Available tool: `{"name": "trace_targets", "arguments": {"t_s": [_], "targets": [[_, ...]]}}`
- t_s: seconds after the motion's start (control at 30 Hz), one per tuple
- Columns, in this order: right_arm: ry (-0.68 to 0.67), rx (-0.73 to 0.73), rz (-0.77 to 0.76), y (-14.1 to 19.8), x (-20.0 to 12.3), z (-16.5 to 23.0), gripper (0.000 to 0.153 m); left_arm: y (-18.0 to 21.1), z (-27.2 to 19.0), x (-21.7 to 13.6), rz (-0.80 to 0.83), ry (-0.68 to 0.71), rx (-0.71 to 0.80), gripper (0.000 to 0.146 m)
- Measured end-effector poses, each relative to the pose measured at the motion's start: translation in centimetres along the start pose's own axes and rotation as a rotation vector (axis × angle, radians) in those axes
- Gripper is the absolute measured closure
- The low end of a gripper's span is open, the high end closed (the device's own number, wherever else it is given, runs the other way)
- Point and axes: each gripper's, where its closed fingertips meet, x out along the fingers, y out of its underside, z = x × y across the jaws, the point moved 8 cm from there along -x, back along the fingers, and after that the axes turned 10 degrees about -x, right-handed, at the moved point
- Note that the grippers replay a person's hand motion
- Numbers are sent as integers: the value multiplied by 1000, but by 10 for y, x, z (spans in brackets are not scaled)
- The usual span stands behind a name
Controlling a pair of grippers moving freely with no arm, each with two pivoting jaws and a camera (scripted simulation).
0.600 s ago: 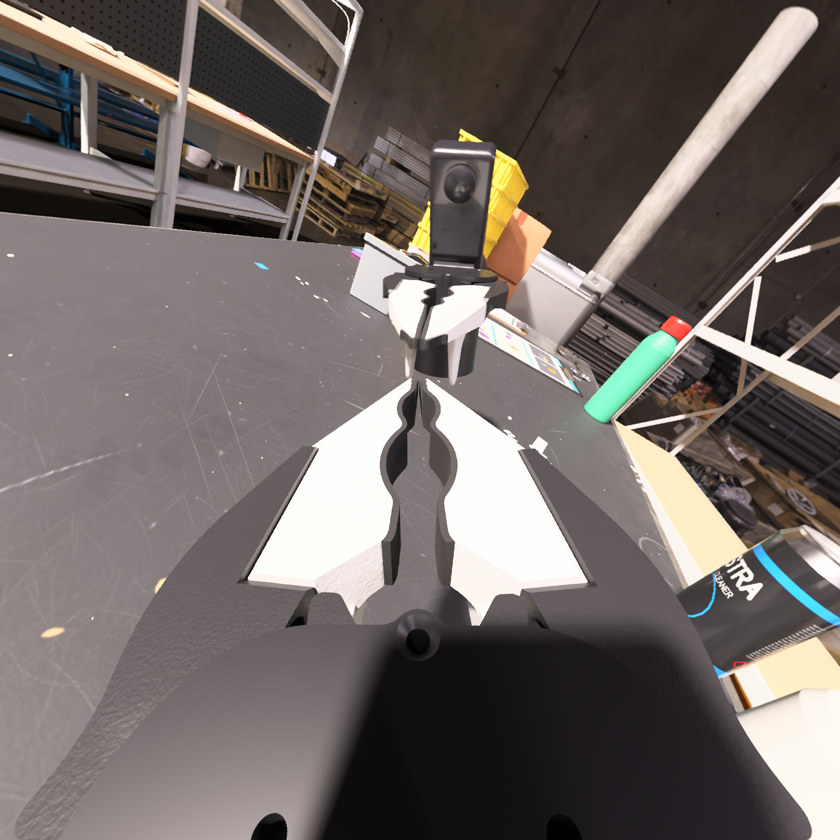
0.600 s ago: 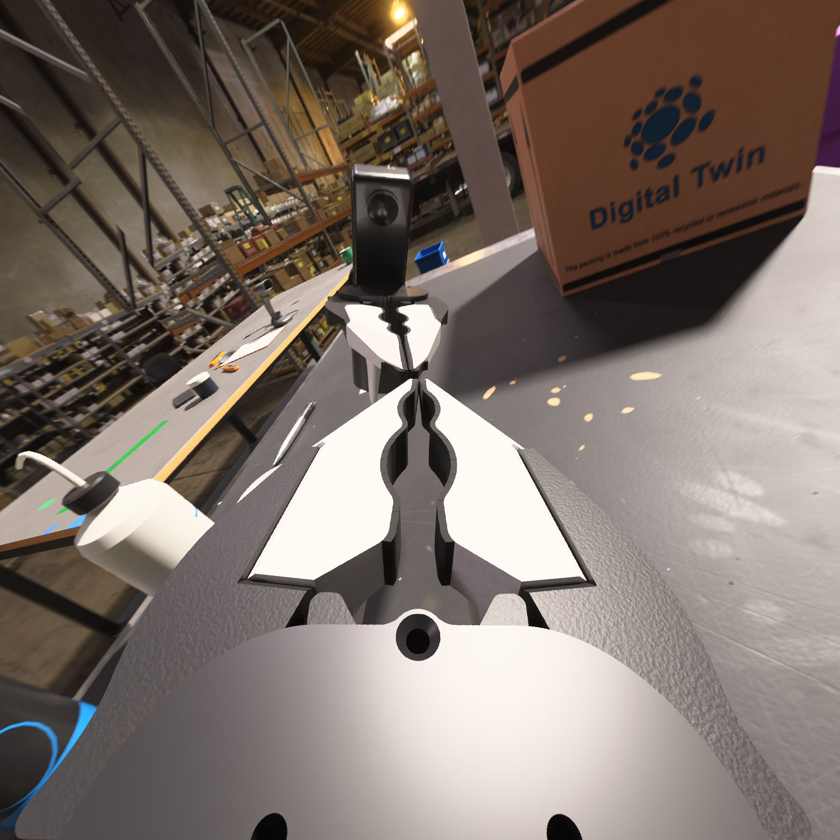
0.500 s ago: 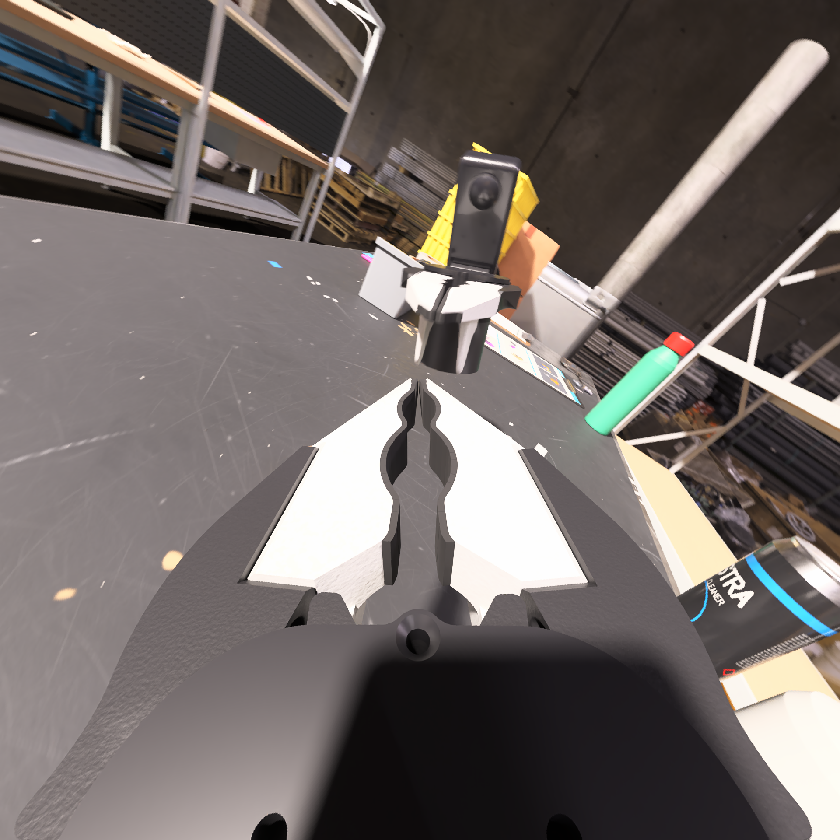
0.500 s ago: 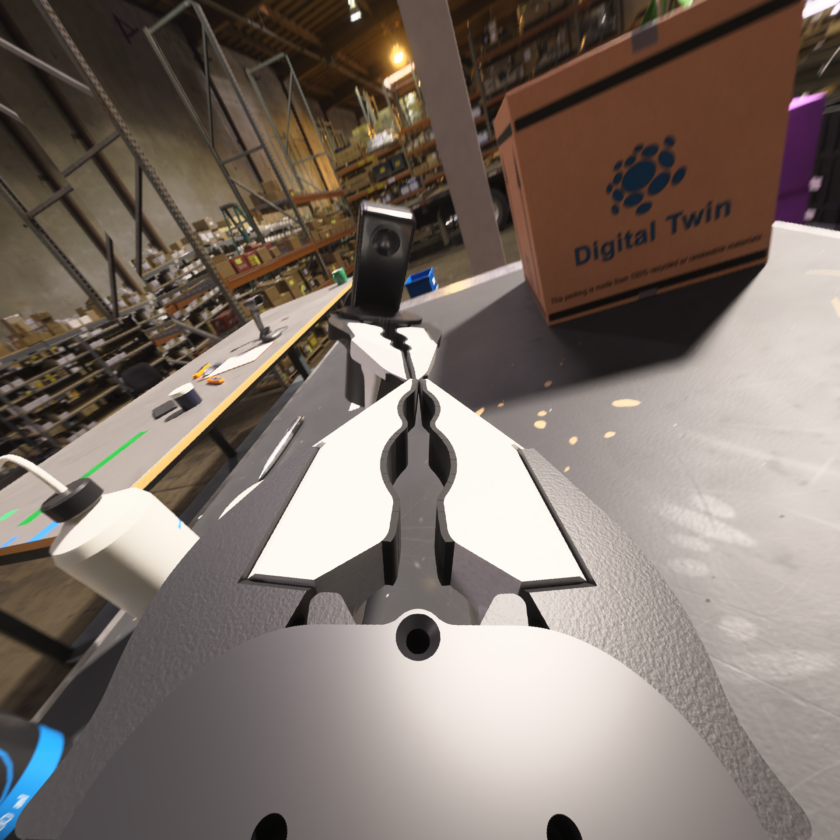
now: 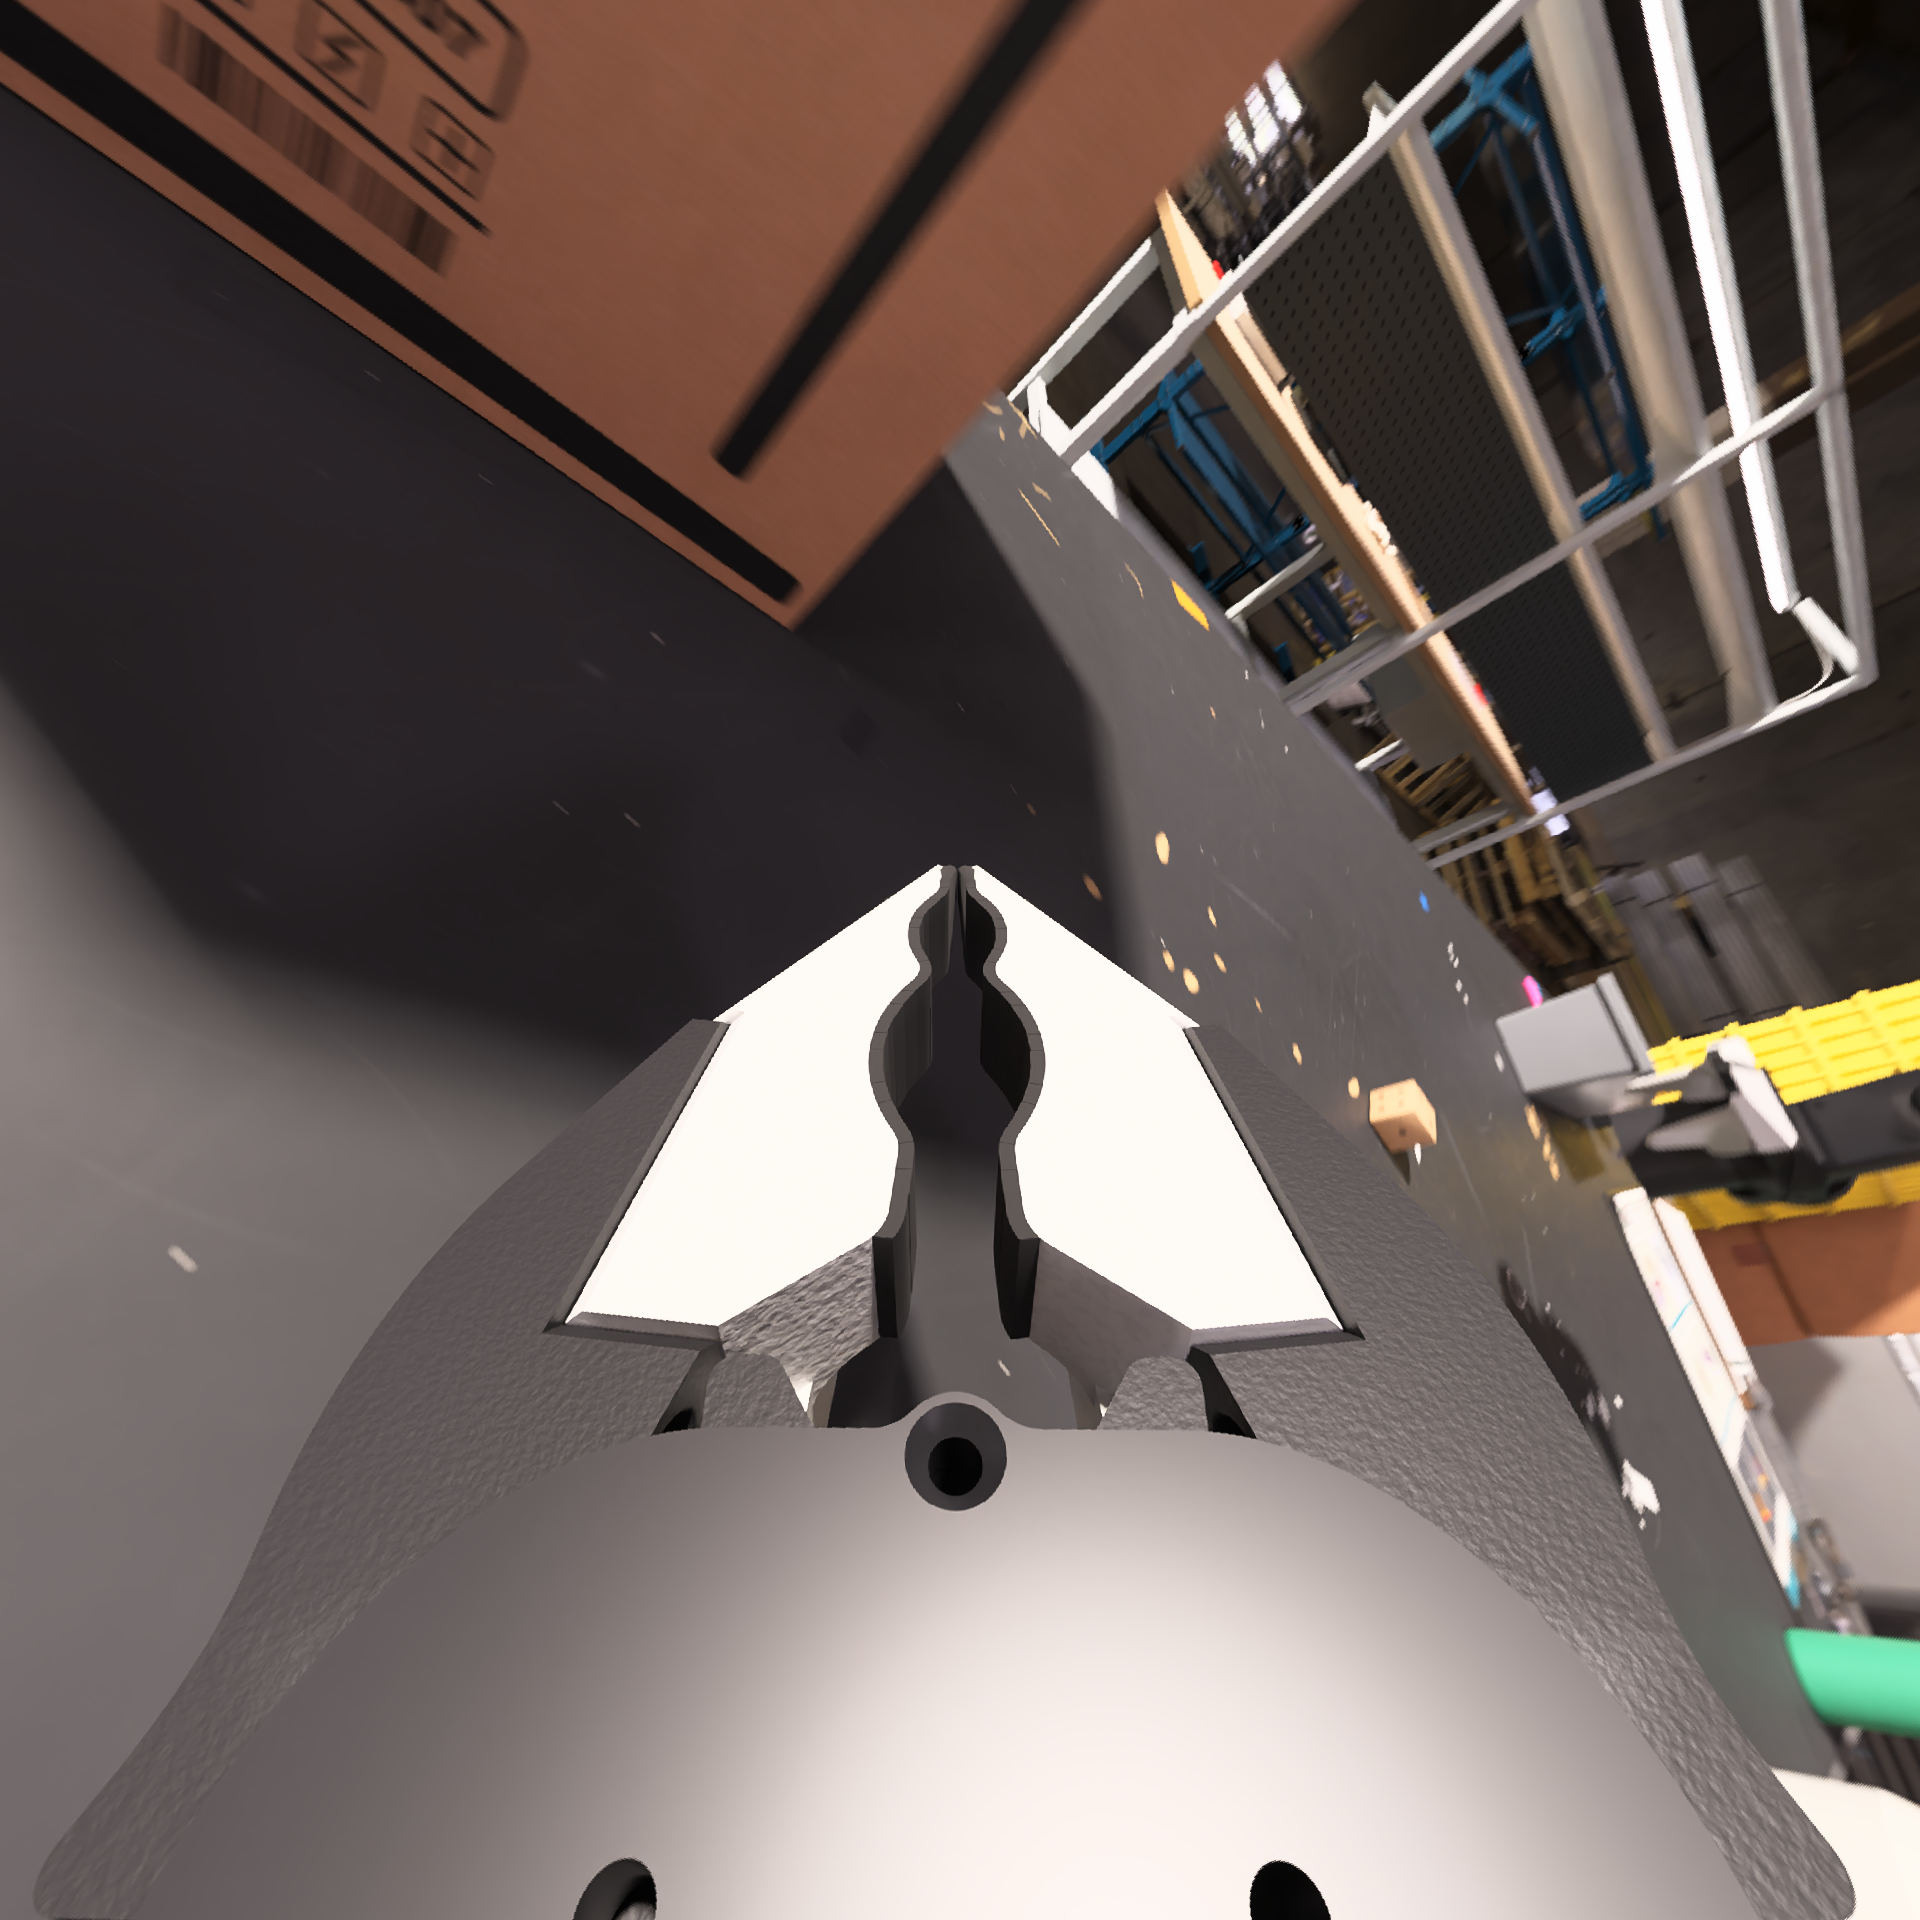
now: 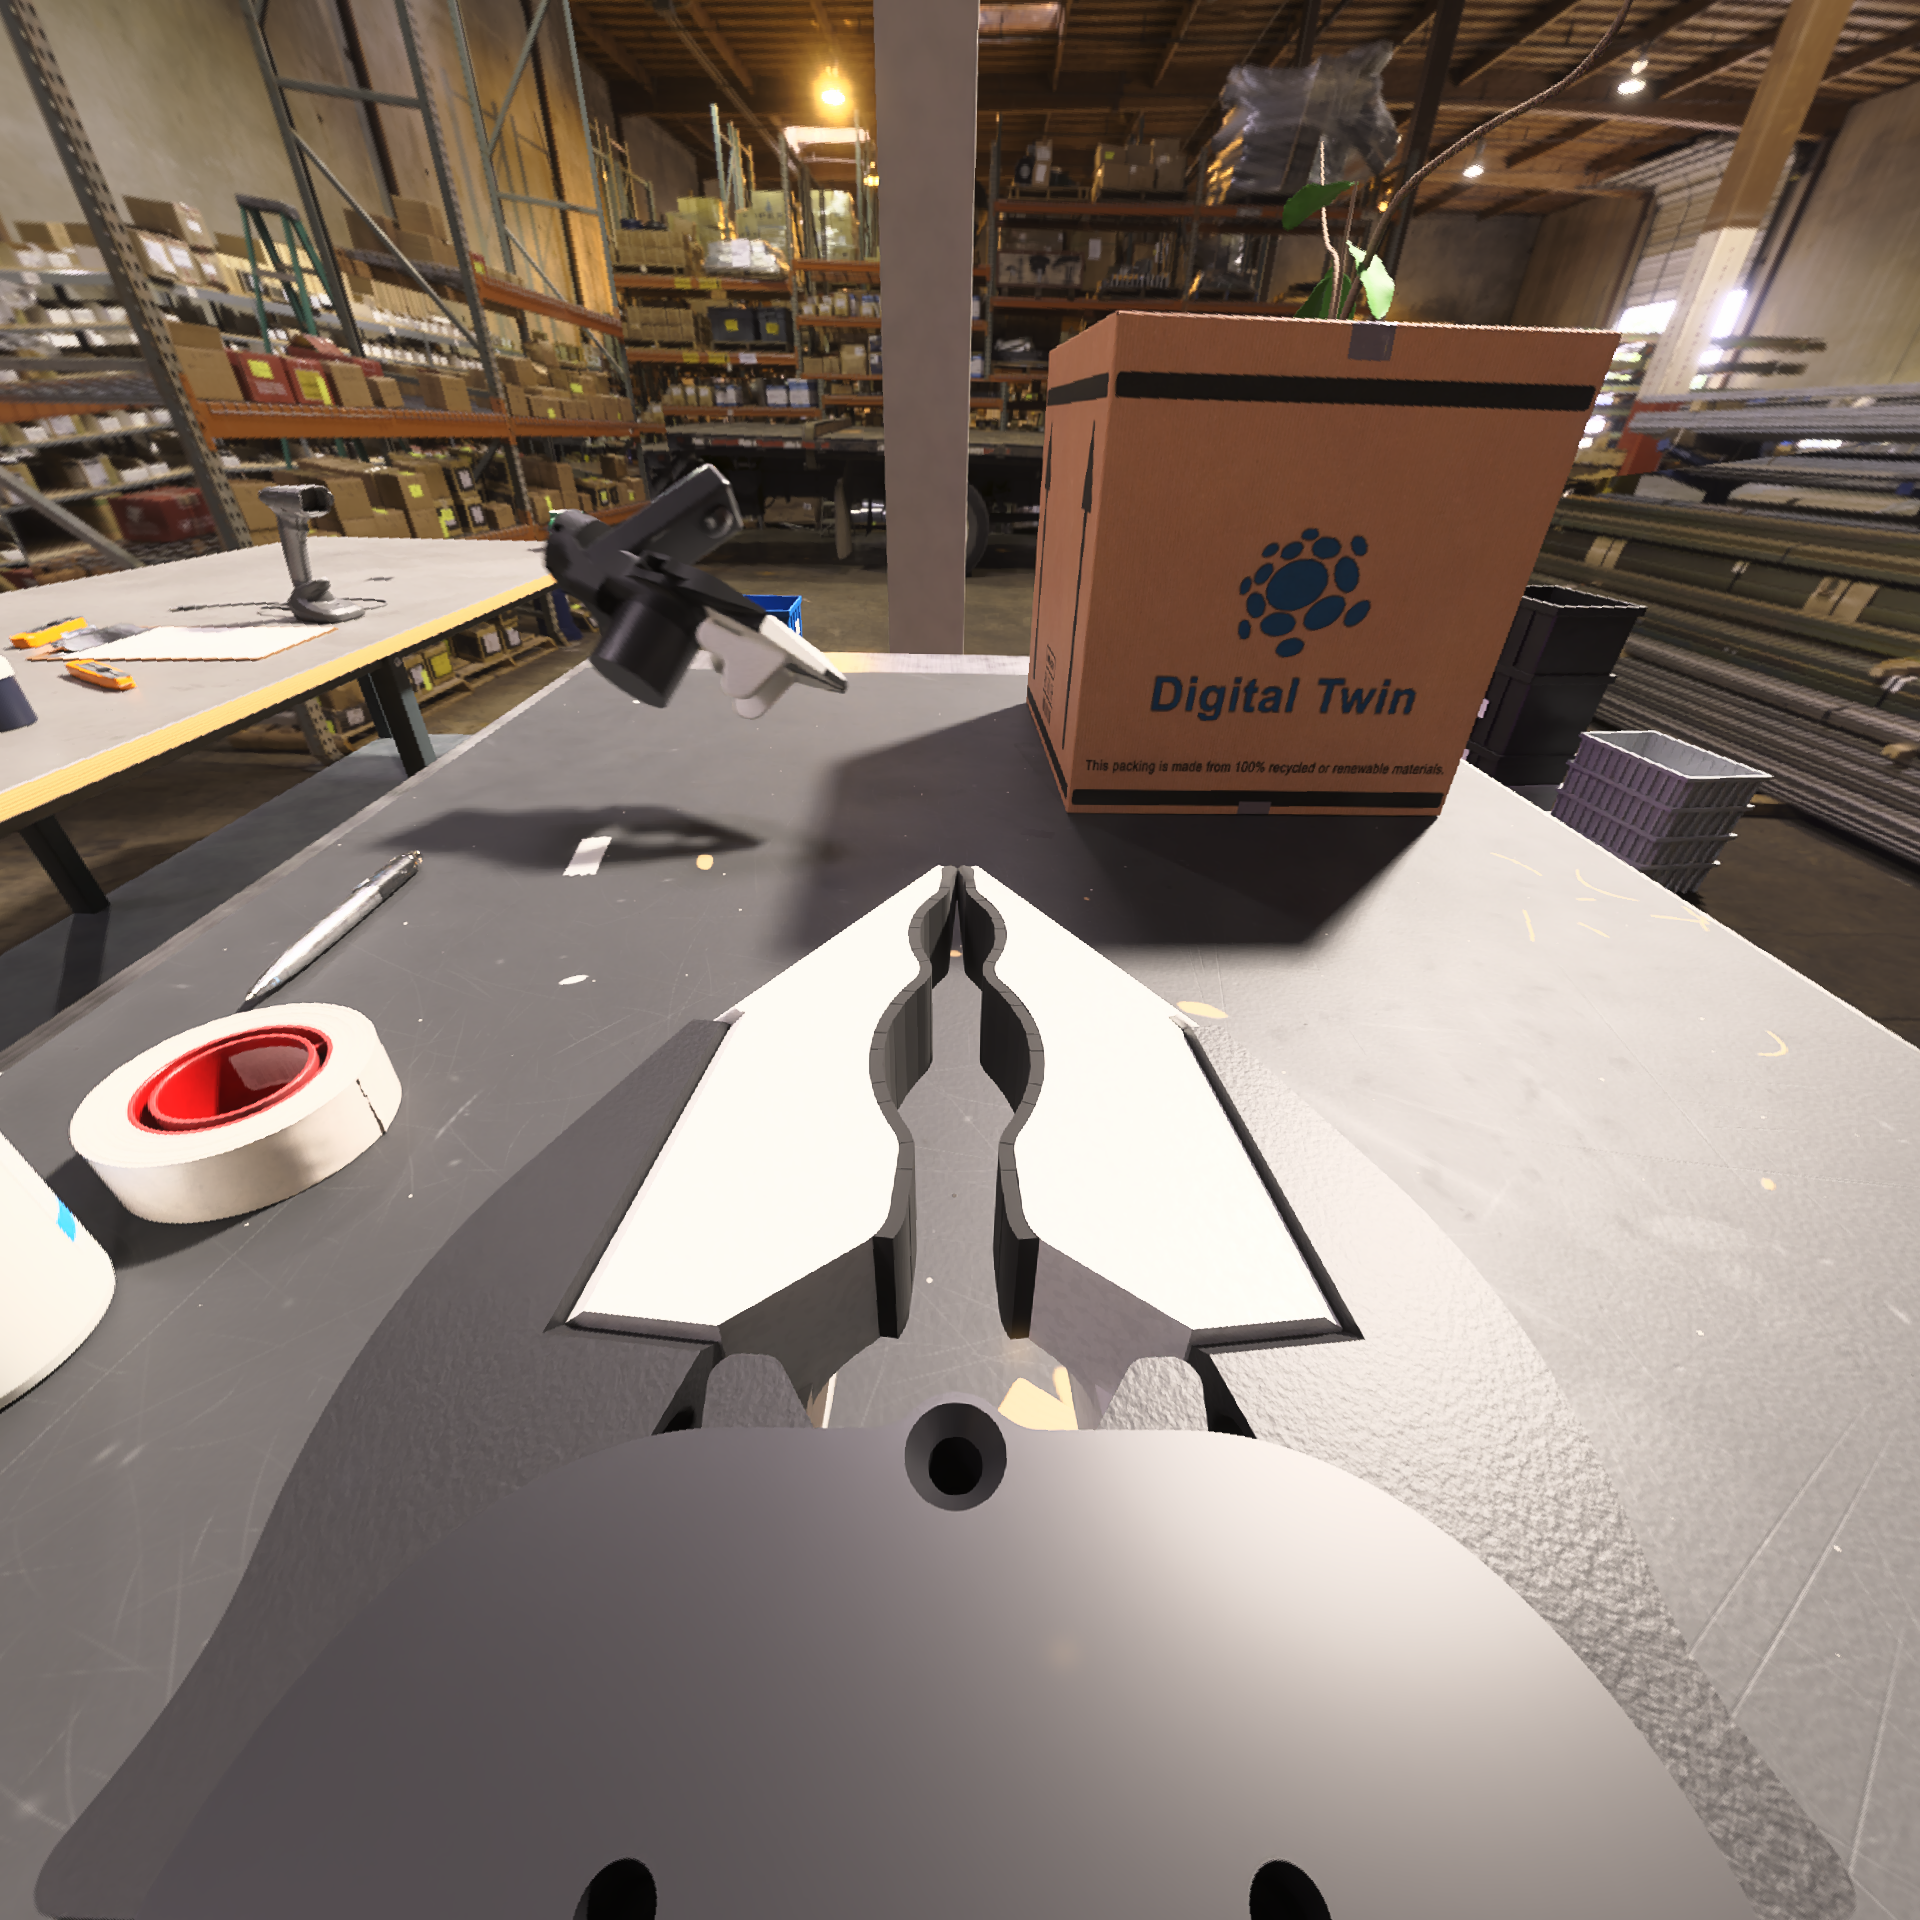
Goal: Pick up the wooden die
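Note:
The wooden die is a small tan cube on the dark table, seen only in the left wrist view, at the right. My left gripper is shut and empty. It is rolled sideways, points at the cardboard box, and is well left of the die. In the right wrist view the left gripper hovers tilted above the table. My right gripper is shut and empty, above the table. In the left wrist view the right gripper is just beyond the die.
The cardboard box stands at the table's far end. A tape roll, a pen and a white bottle lie left. A purple basket sits off the right edge. A green bottle and grey box are near the die's side.
The grippers were tip to tip and have separated. The left one rolled sideways and turned toward the cardboard box. The right one pulled back, and the tape roll has come into view. Both stayed shut.

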Motion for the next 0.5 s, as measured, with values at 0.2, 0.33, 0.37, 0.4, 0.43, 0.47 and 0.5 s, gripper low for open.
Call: {"name": "trace_targets", "arguments": {"t_s": [0.2, 0.33, 0.37, 0.4, 0.43, 0.47, 0.5], "targets": [[24, 28, 20, 8, -2, -9, 153, -36, 55, 52, 122, -104, 55, 146], [82, 37, 33, 11, -8, -21, 153, -37, 54, 65, 174, -331, 358, 130], [85, 52, 41, 12, -10, -24, 153, -37, 52, 65, 181, -368, 411, 121], [86, 68, 47, 13, -11, -27, 153, -37, 50, 64, 186, -401, 455, 112], [92, 81, 52, 13, -13, -30, 153, -39, 48, 63, 186, -429, 490, 105], [101, 85, 52, 13, -14, -32, 153, -41, 46, 61, 176, -447, 516, 101], [109, 82, 52, 13, -16, -33, 153, -44, 43, 59, 155, -457, 539, 97]]}}
